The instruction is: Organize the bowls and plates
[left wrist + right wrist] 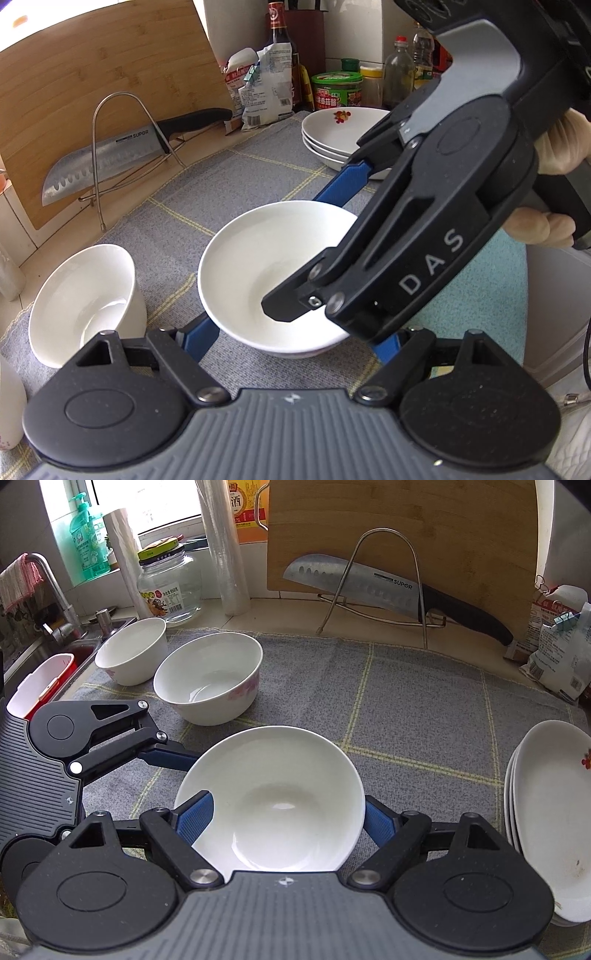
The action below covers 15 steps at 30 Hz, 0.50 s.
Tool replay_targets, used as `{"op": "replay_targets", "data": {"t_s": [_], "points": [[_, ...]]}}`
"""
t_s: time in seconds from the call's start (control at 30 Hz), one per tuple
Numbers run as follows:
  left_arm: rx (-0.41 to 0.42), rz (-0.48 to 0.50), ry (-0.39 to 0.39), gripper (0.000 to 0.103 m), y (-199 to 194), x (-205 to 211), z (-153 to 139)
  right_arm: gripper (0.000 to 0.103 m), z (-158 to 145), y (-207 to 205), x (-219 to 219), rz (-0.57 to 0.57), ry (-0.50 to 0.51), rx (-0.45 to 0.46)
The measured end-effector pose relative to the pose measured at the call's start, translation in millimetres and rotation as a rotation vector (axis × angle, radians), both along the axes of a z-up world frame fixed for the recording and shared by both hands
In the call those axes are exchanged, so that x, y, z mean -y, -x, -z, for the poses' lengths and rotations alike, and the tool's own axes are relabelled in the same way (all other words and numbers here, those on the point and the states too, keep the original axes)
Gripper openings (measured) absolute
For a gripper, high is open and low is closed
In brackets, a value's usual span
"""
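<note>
"SUPOR" on knife (pixel 354 581); "DAS" on right gripper (pixel 432 264)

Bright daylight from window (pixel 147 502); fisheye-bent edges; sharp focus

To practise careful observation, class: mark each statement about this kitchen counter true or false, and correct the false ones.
1. The plates are stacked at the right edge of the cloth. True.
2. The knife lies flat on the cloth. False: it rests in the wire rack against the cutting board.
3. A pink-patterned bowl stands upright on the cloth. True.
4. The front bowl, between the right gripper jaws, holds soup. False: it is empty.
</note>
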<state>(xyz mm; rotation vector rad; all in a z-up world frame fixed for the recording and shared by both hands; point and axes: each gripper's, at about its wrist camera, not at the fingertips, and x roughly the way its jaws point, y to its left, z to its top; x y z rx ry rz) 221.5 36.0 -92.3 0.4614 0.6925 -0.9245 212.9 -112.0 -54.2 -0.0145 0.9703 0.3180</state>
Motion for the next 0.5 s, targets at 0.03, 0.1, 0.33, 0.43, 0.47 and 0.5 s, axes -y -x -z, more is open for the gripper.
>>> {"op": "replay_targets", "data": {"t_s": [0.03, 0.1, 0.33, 0.43, 0.47, 0.5], "points": [[-0.002, 0.0, 0.001, 0.084, -0.1, -0.6, -0.1, 0.09, 0.1, 0.0, 0.1, -0.001, -0.002, -0.001], [-0.008, -0.003, 0.002, 0.084, 0.3, -1.5, 0.0, 0.09, 0.8, -0.2, 0.1, -0.002, -0.009, -0.004], [0.015, -0.011, -0.004, 0.093, 3.9, -2.9, 1.7, 0.103, 1.8, -0.3, -3.2, -0.014, -0.019, -0.001], [0.025, -0.027, 0.014, 0.1, 5.2, -8.3, -1.1, 0.103, -0.1, 1.0, -6.5, -0.014, 0.008, 0.016], [0.016, -0.035, 0.014, 0.1, 4.8, -10.3, -1.2, 0.103, -0.5, 1.6, -7.4, -0.014, 0.017, 0.02], [0.01, -0.044, 0.013, 0.1, 4.8, -12.1, -0.9, 0.103, -1.0, 2.2, -8.1, -0.013, 0.025, 0.024]]}}
